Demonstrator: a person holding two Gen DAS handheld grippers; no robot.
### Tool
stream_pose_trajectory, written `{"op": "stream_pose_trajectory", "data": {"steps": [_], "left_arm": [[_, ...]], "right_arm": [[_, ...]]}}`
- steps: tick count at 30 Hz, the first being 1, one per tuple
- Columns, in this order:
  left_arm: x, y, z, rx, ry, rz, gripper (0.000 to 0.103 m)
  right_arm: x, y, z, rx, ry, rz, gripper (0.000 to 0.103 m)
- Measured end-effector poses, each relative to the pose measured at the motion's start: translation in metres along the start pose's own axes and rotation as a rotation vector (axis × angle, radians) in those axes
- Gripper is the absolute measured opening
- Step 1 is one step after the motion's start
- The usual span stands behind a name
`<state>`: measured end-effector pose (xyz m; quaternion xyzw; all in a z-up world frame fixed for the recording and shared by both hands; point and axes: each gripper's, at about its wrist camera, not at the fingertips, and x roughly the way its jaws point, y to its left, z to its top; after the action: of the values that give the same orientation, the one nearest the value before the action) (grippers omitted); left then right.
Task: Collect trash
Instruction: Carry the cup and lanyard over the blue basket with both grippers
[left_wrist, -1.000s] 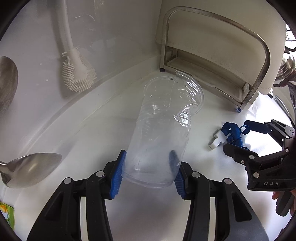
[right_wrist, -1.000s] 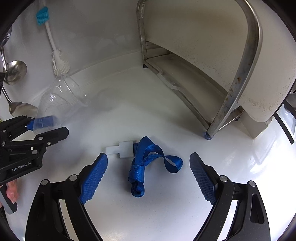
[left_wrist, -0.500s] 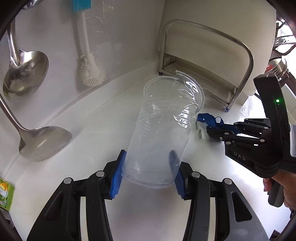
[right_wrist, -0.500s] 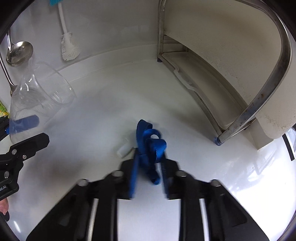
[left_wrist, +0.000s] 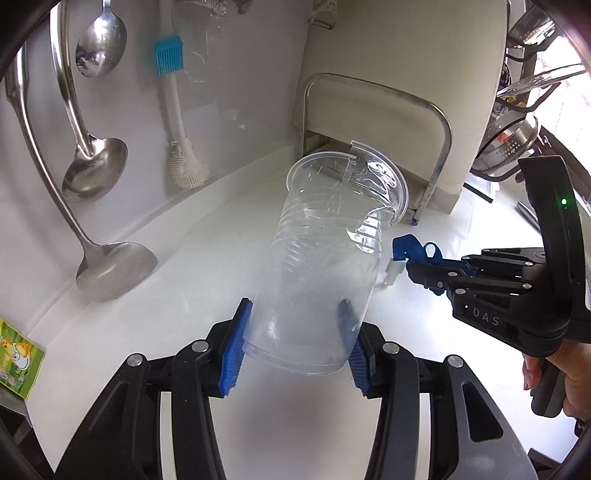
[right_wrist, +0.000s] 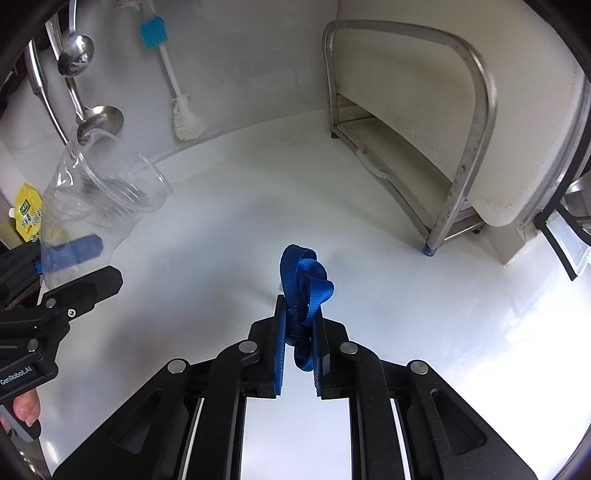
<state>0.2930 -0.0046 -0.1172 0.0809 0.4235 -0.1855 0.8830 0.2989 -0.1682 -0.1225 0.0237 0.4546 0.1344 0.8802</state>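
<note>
The left claw (left_wrist: 293, 350) grips a clear, cracked cup (left_wrist: 328, 258) near its base, pads pressed to both sides, the cup held above the white desk (left_wrist: 177, 280) with its mouth tilted away. The right claw (right_wrist: 298, 332) has just been closing and now pinches a blue strap (right_wrist: 304, 280) between its pads, the strap bunched above the tips. Ladles (left_wrist: 99, 166) and a brush (left_wrist: 175, 107) hang on the wall behind; a steel rack (right_wrist: 461, 147) stands to the right

- Left hand-held gripper (left_wrist: 295, 350): black linkage arms, silver rivets, ribbed blue pads, "GenRobot.AI" lettering.
- Right hand-held gripper (right_wrist: 298, 332): same build, "DAS" marking, green light.
</note>
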Motion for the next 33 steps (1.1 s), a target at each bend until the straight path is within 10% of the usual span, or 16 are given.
{"op": "stream_pose_trajectory", "data": {"steps": [33], "left_arm": [[-0.184, -0.129, -0.162, 0.088, 0.031, -0.048, 0.046]], "right_arm": [[-0.232, 0.014, -0.240, 0.004, -0.051, 0.098, 0.011]]}}
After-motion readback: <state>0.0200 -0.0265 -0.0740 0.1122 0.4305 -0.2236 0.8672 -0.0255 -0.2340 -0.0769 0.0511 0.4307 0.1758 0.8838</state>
